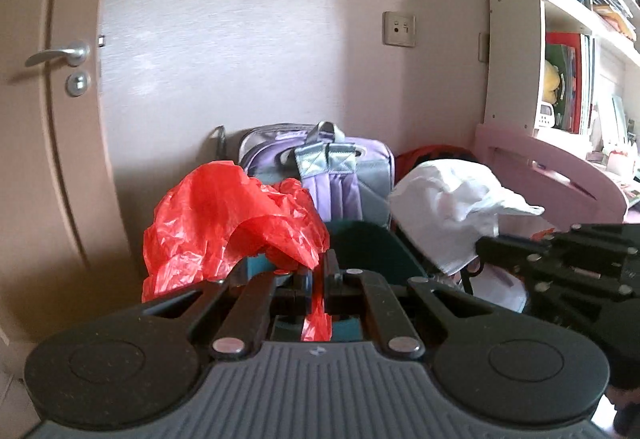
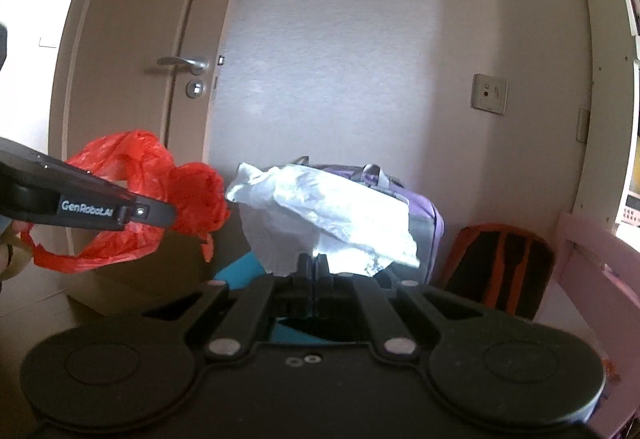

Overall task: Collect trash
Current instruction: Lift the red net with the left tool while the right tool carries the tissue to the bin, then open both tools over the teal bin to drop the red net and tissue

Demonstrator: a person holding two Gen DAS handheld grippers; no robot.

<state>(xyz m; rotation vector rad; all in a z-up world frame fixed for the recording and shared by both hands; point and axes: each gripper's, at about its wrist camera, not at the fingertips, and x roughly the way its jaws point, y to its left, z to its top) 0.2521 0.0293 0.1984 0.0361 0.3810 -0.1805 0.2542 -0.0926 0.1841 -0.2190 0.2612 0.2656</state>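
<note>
Crumpled red thin-film plastic bag (image 1: 224,223) is pinched in the left gripper (image 1: 318,271), whose jaws are clamped on a twisted strip of the film; the bulk billows up and to the left of the fingers, creased and glossy, with a loose tail running back between the finger bases. Seen from the right wrist view, the same bag (image 2: 136,199) hangs off the gripper's tip with a handle loop drooping low — its long axis roughly level, pointing toward the beige door (image 2: 132,79). A crumpled white thin-film plastic bag (image 2: 332,219) is clamped in the right gripper (image 2: 314,263), jaws closed tight on its lower edge; it spreads sideways above the fingers, wrinkled and translucent. Both bags are held in the air in front of a lilac fabric backpack (image 1: 340,167) with grey webbing straps — this stands against the wall, beside an orange-and-black bag (image 2: 500,267).
</note>
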